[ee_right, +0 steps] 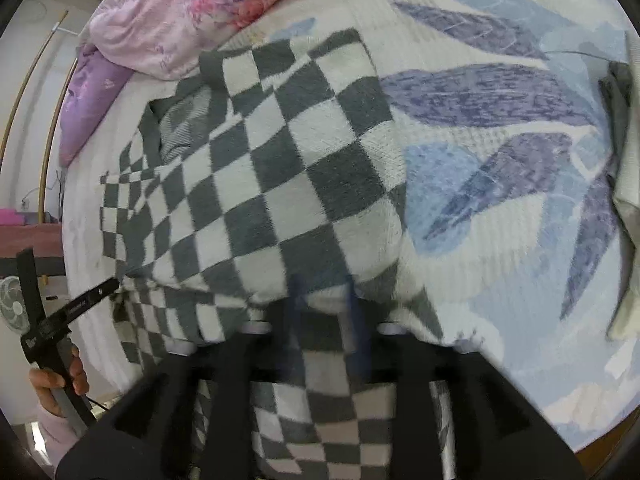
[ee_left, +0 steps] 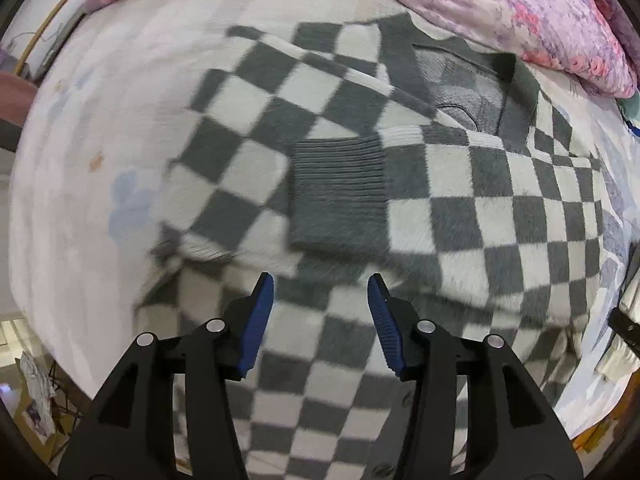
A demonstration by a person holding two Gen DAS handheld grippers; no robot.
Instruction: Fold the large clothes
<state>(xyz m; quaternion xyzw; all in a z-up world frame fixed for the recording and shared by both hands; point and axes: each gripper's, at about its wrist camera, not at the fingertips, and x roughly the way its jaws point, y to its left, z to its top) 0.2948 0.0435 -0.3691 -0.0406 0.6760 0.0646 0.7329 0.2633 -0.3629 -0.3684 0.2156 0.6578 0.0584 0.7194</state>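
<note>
**Checkered sweater partly folded on a bed, both claws released**

A bed was shown covered by a pale bedsheet [ee_right: 500, 152] printed with blue and purple leaves. At its far edge a pink floral quilt [ee_left: 532, 12] was bunched, with a lilac pillow [ee_right: 92, 92] seen beside it in the right wrist view. The grey-and-white checkered sweater [ee_left: 460, 200] was laid flat across the middle of the sheet. Both sleeves were seen folded inward over the body, and one grey ribbed cuff [ee_left: 338, 188] lay on the chest below the open neckline. The lower hem region was spread beneath both cameras.

The left gripper [ee_left: 321, 300] was held above the sweater with its blue pads [ee_left: 260, 320] well apart and nothing between them: released. The right gripper [ee_right: 326, 320] was blurred by motion; its fingers were seen parted over the checkered cloth, with no fabric pinched. At the left edge of the right wrist view, a hand [ee_right: 56, 384] was seen wrapped around the handle of the other gripper.
</note>
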